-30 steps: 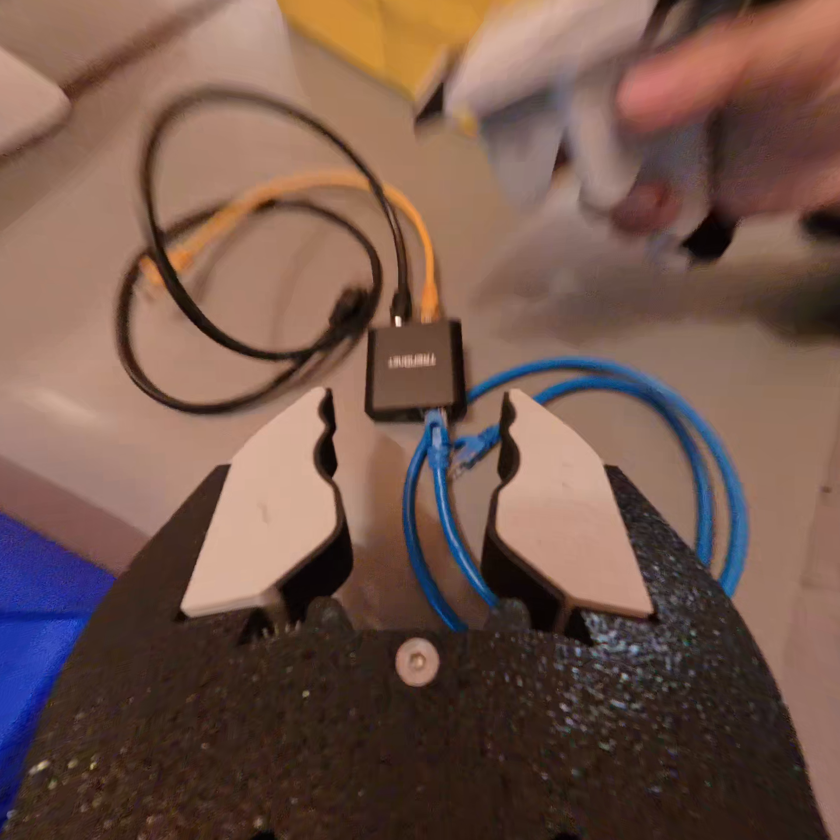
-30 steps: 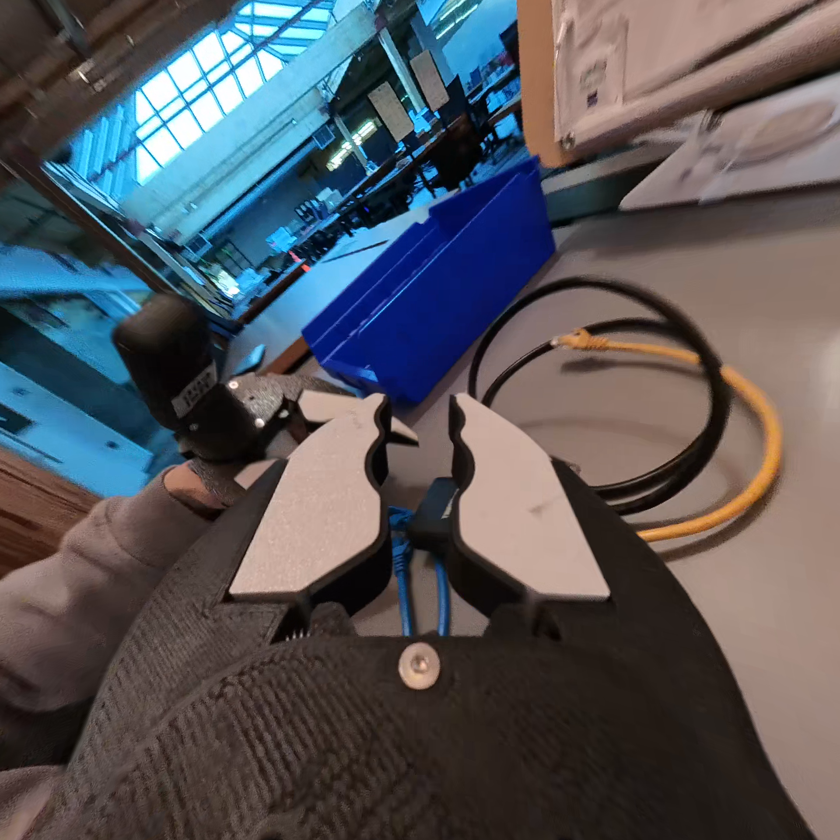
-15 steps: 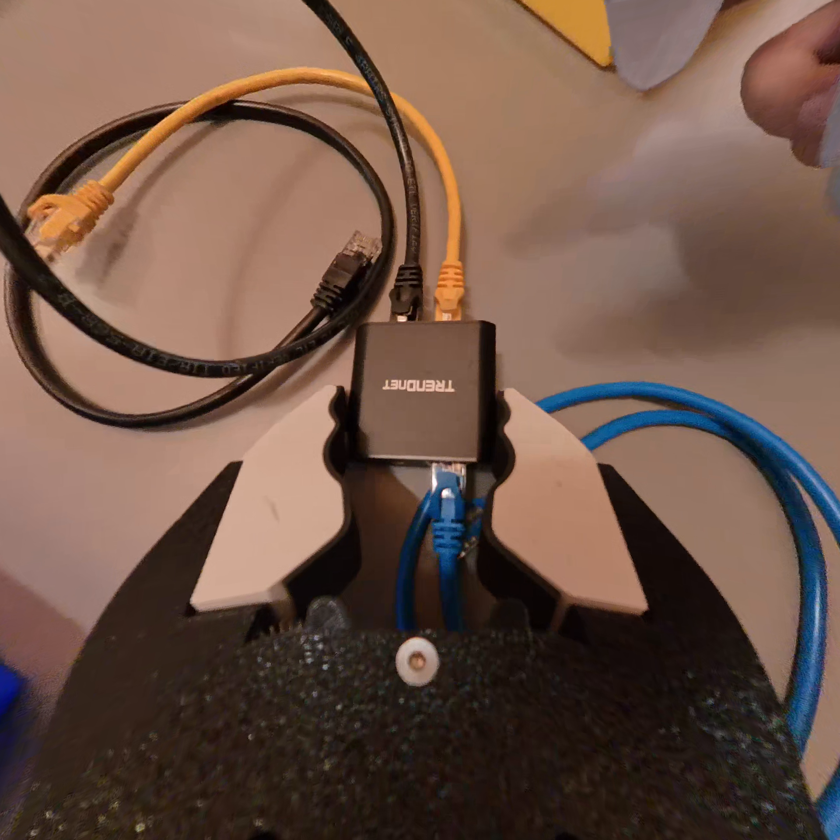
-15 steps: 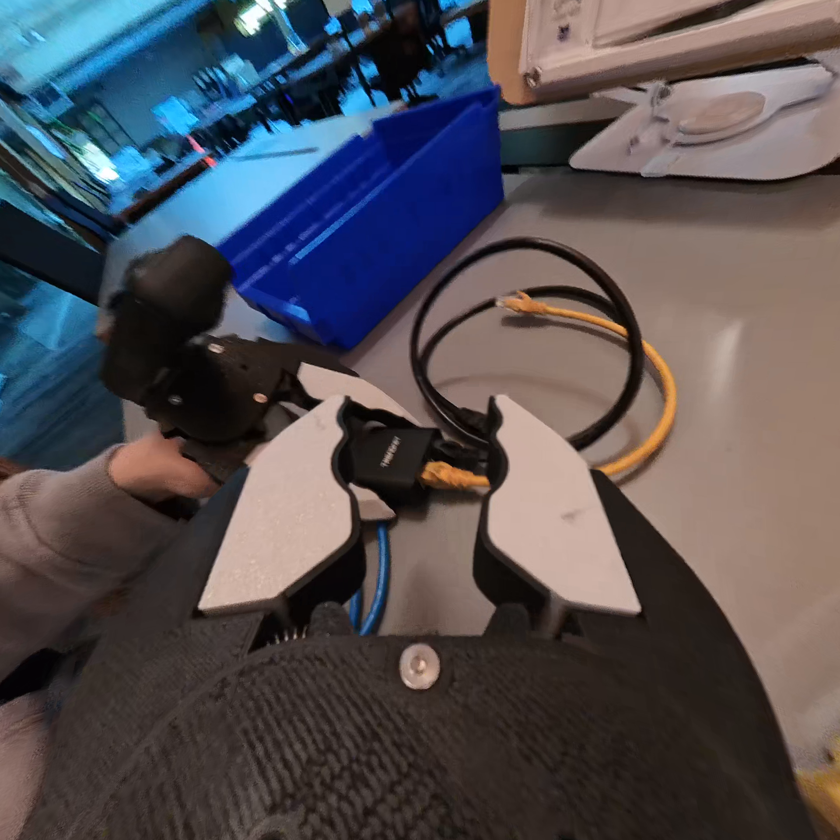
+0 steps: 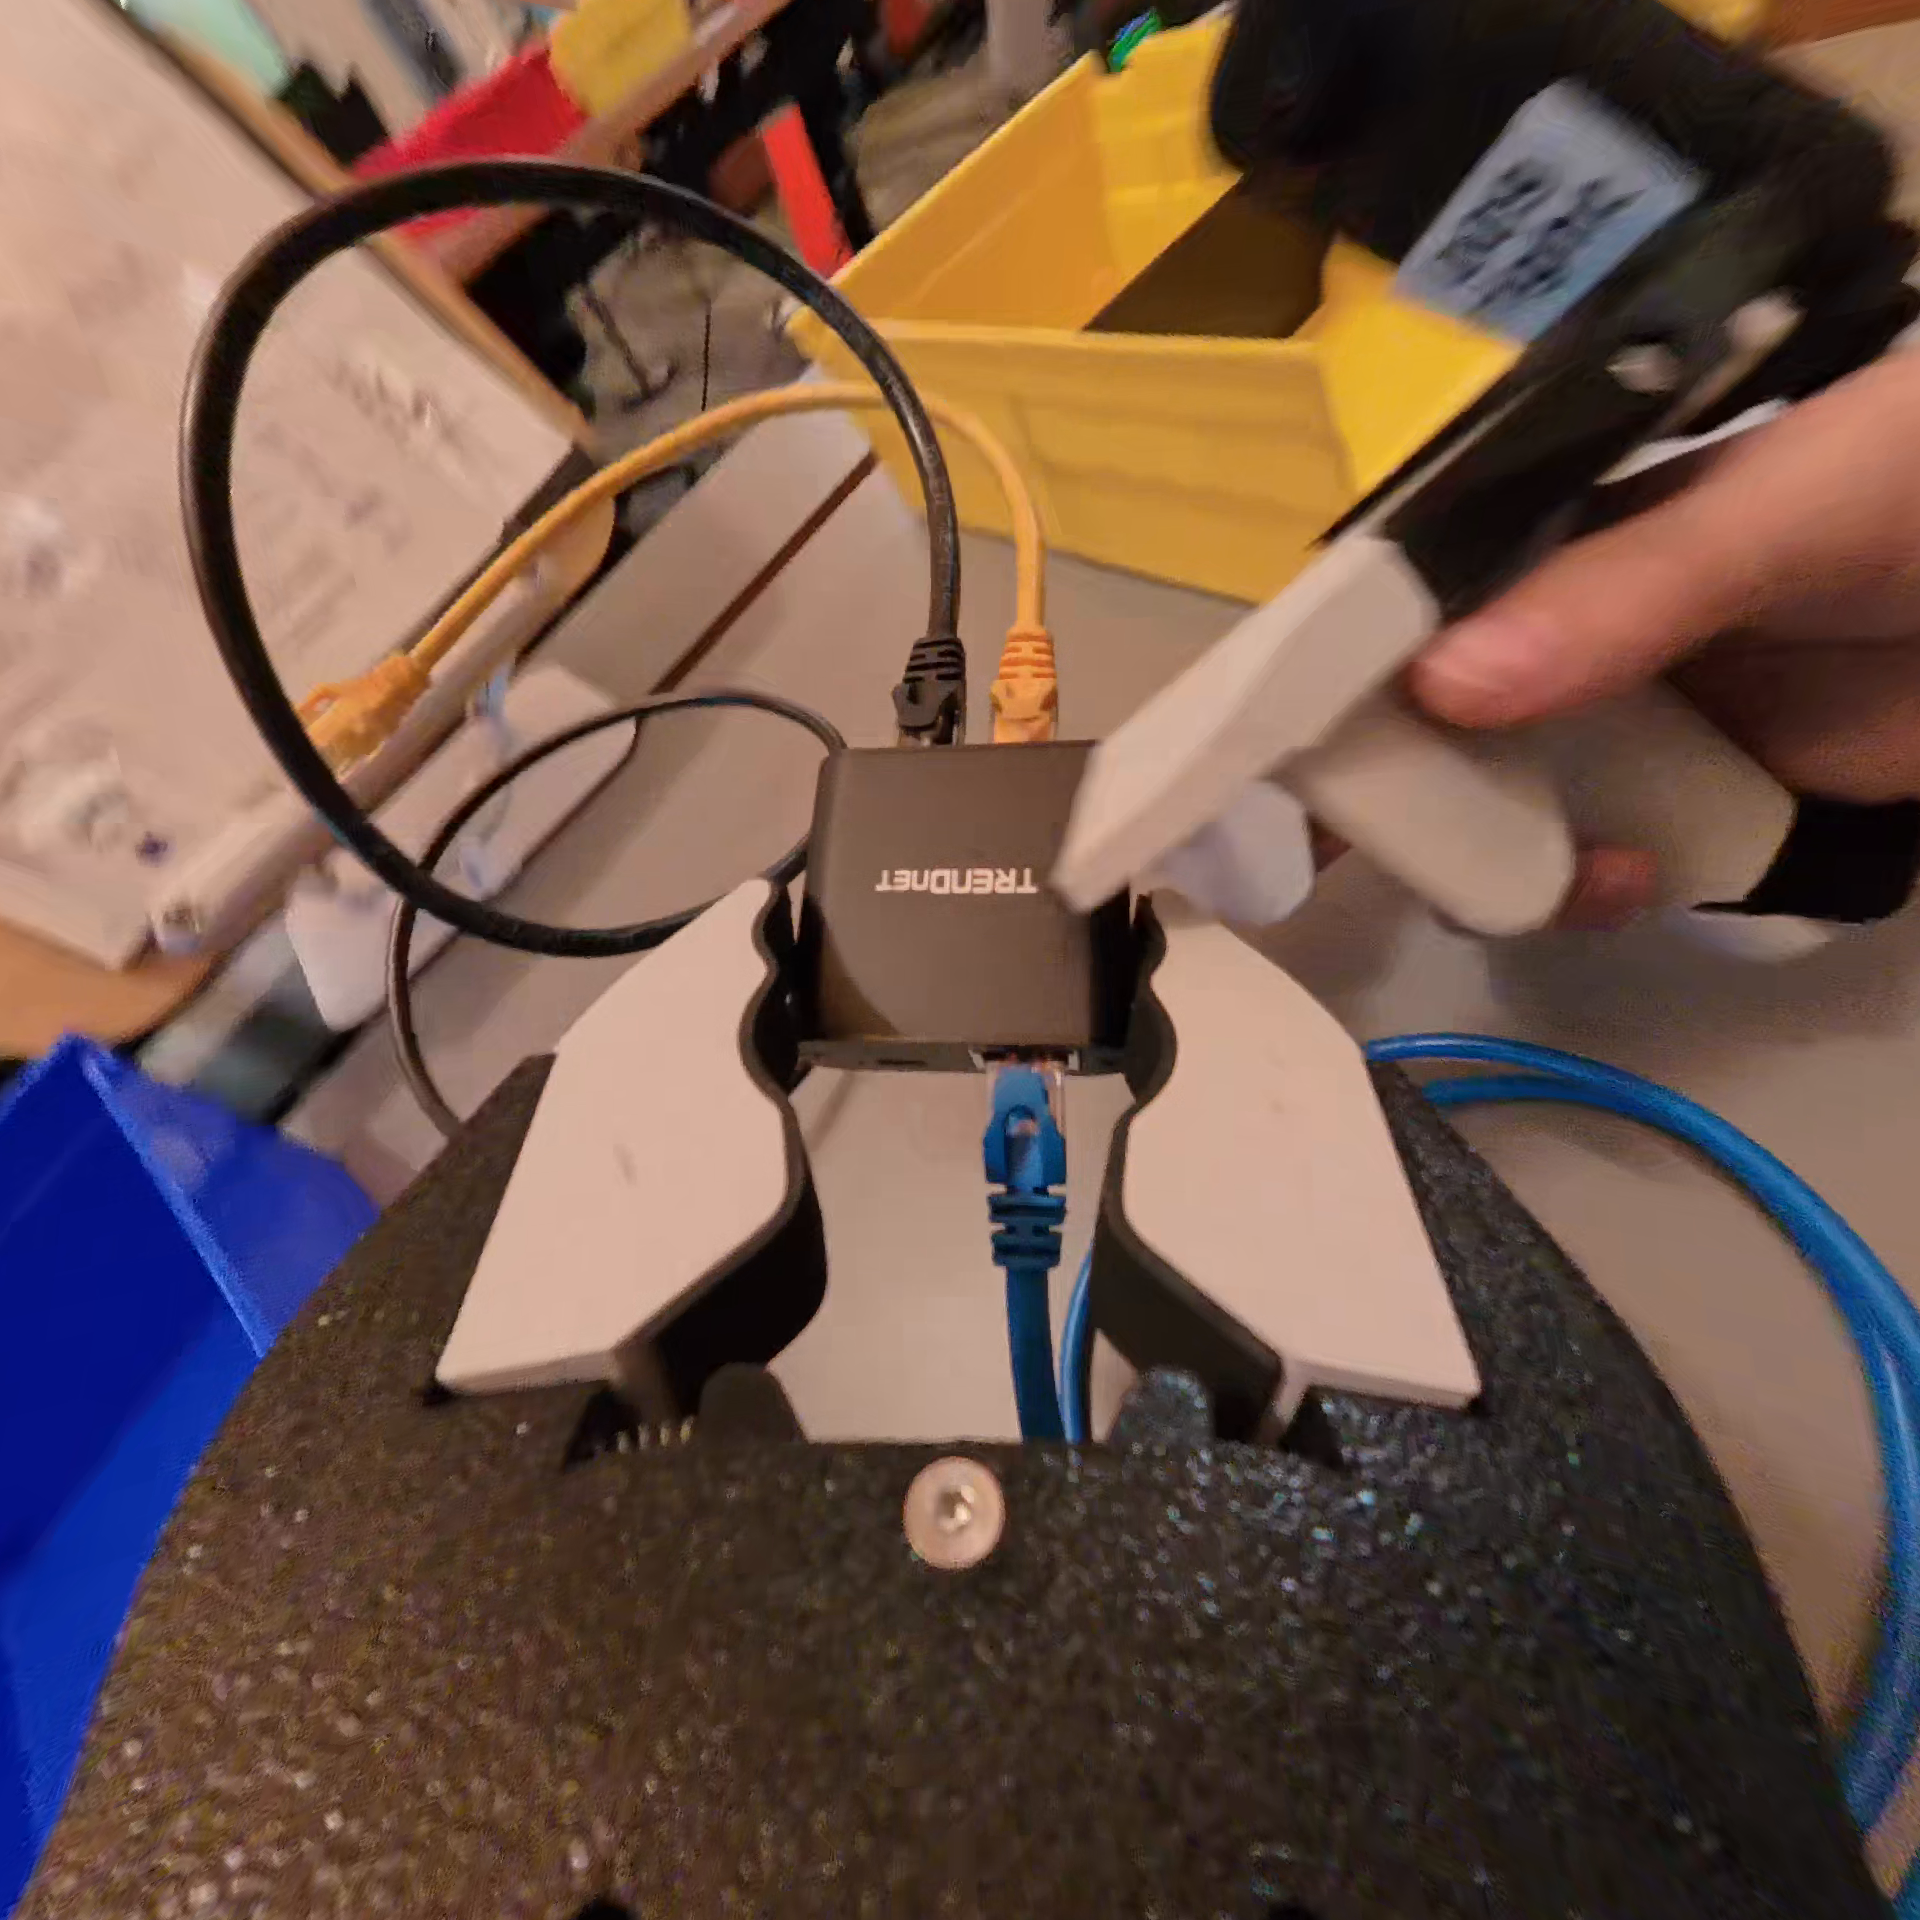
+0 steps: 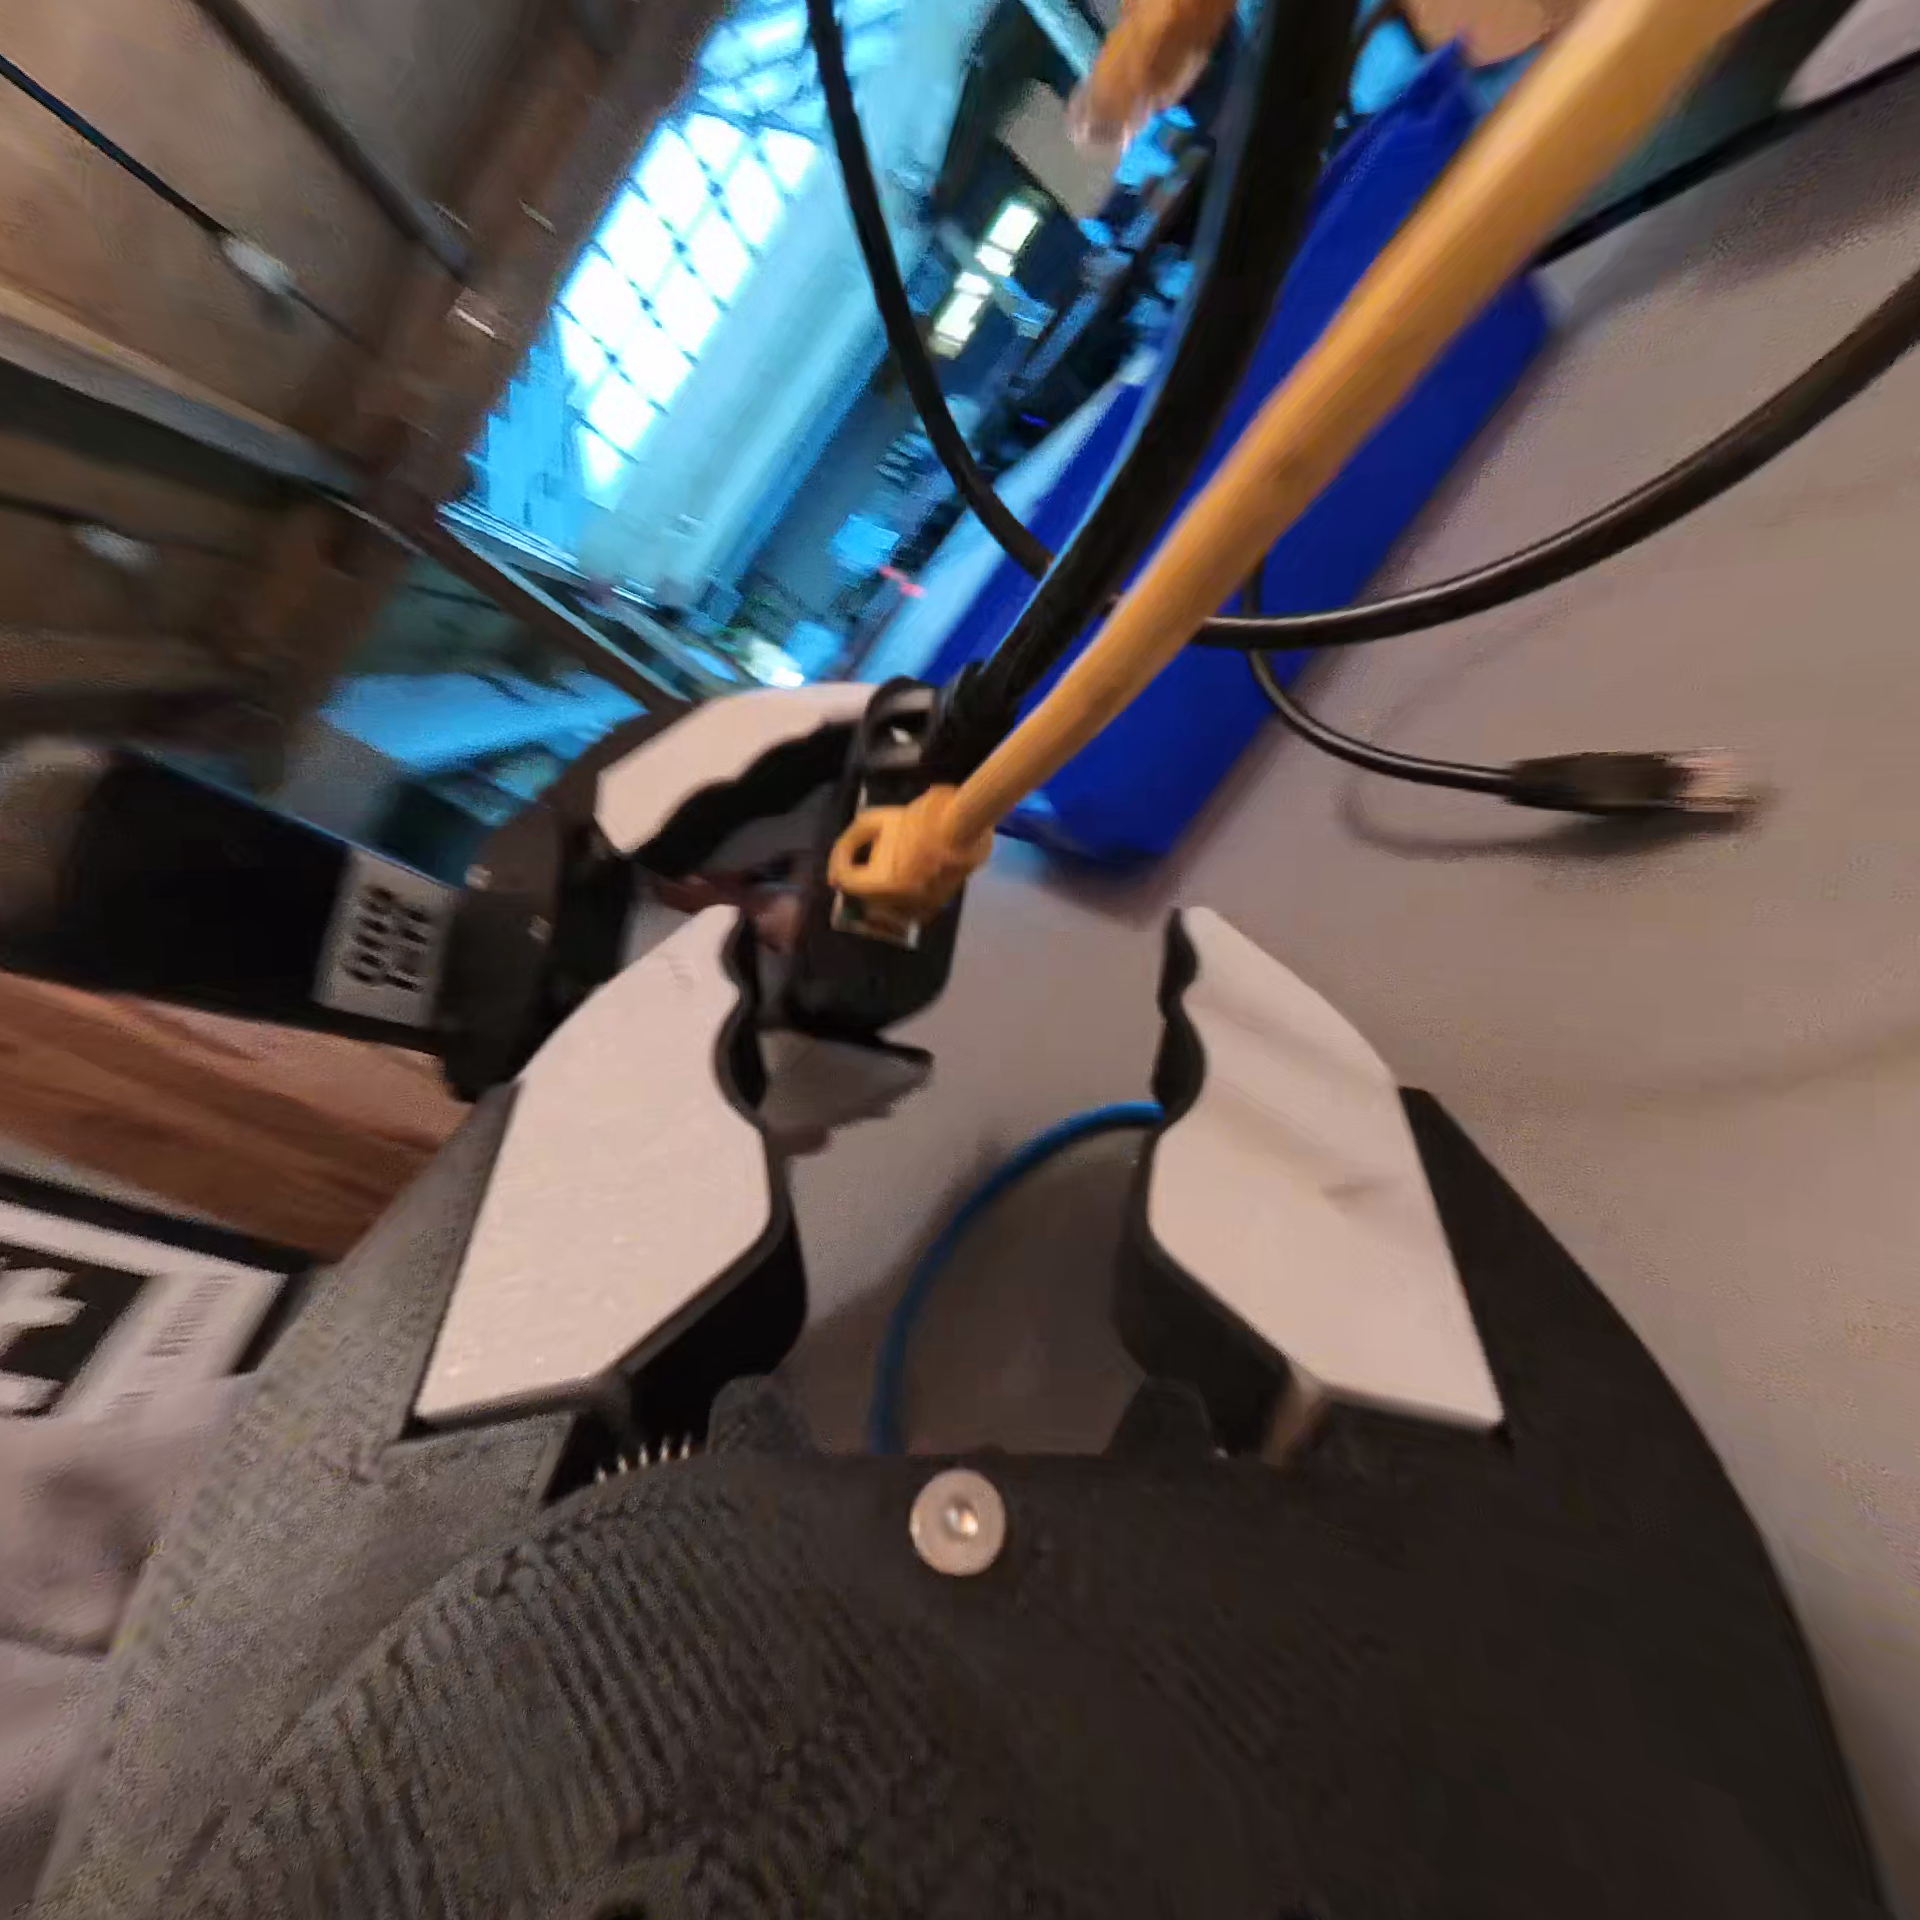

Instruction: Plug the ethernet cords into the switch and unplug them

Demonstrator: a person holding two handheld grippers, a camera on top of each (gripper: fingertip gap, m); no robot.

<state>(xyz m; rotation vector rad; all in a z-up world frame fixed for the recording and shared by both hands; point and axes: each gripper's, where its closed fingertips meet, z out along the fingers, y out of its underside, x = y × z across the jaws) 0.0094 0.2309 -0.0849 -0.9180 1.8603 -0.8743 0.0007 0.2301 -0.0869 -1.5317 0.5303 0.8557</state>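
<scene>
The black switch [image 5: 951, 914] sits clamped between the tips of the left hand-held gripper [image 5: 961, 961], raised off the grey tabletop [image 5: 1621, 997], with a black cord [image 5: 930, 665] and an orange cord [image 5: 1023, 675] plugged into its far side and a blue cord [image 5: 1023, 1164] in its near side. The right hand-held gripper [image 6: 951, 987], its fingers [image 5: 1226, 738] spread apart and holding nothing, hovers just beside the switch's orange plug. A yellow bin [image 5: 1143, 343] stands behind and a blue bin [image 5: 114, 1299] at the left.
</scene>
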